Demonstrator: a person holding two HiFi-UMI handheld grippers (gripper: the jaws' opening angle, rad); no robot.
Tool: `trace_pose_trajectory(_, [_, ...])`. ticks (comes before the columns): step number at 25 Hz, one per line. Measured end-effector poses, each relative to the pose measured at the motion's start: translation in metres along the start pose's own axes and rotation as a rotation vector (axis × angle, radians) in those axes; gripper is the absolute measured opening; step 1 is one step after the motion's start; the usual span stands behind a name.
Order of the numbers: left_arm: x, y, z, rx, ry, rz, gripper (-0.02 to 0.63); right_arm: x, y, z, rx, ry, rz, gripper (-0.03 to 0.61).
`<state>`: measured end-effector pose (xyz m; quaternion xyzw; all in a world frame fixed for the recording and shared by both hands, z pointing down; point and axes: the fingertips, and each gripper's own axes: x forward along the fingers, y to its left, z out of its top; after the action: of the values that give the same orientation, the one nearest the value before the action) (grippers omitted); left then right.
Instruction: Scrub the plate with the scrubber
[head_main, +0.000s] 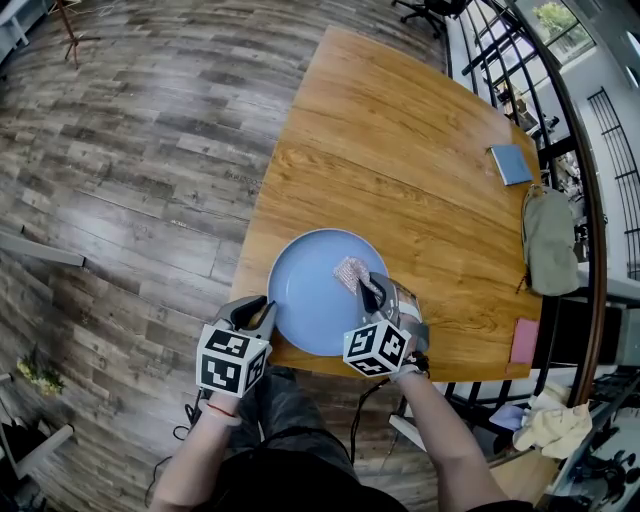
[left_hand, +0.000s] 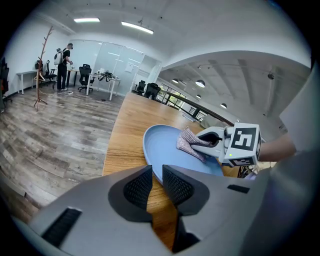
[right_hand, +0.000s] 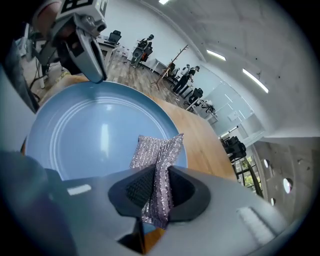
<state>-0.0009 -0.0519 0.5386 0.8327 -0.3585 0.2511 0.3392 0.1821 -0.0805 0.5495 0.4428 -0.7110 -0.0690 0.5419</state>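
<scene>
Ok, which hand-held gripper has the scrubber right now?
The right hand-held gripper: its jaws are shut on the silvery scrubber over the blue plate. The left hand-held gripper holds nothing, by the plate's rim.

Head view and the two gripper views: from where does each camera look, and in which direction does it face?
Head view: on the person's head, looking steeply down at the table and plate; forearms, left claw and right claw show.
Left gripper view: rides the left claw, faces across the plate toward the right claw; its own jaws show, almost together.
Right gripper view: rides the right claw, faces over the plate toward the left claw; its jaws grip the scrubber.
Shared: all show the plate; each gripper view shows the other claw.
</scene>
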Motion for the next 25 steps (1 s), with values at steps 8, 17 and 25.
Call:
trace_pose_trajectory(8, [0.000, 0.002, 0.001, -0.003, 0.000, 0.011, 0.061, -0.026, 0.046, 0.013, 0.064, -0.009, 0.125, 0.057])
trace_pose_trajectory(17, [0.001, 0.002, 0.000, -0.006, 0.003, 0.018, 0.061, -0.036, 0.096, 0.059, -0.021, -0.081, 0.268, 0.057])
trace_pose_trajectory(25, [0.001, 0.000, 0.000, -0.010, 0.000, 0.020, 0.060, -0.023, 0.096, 0.081, -0.177, -0.151, 0.245, 0.057])
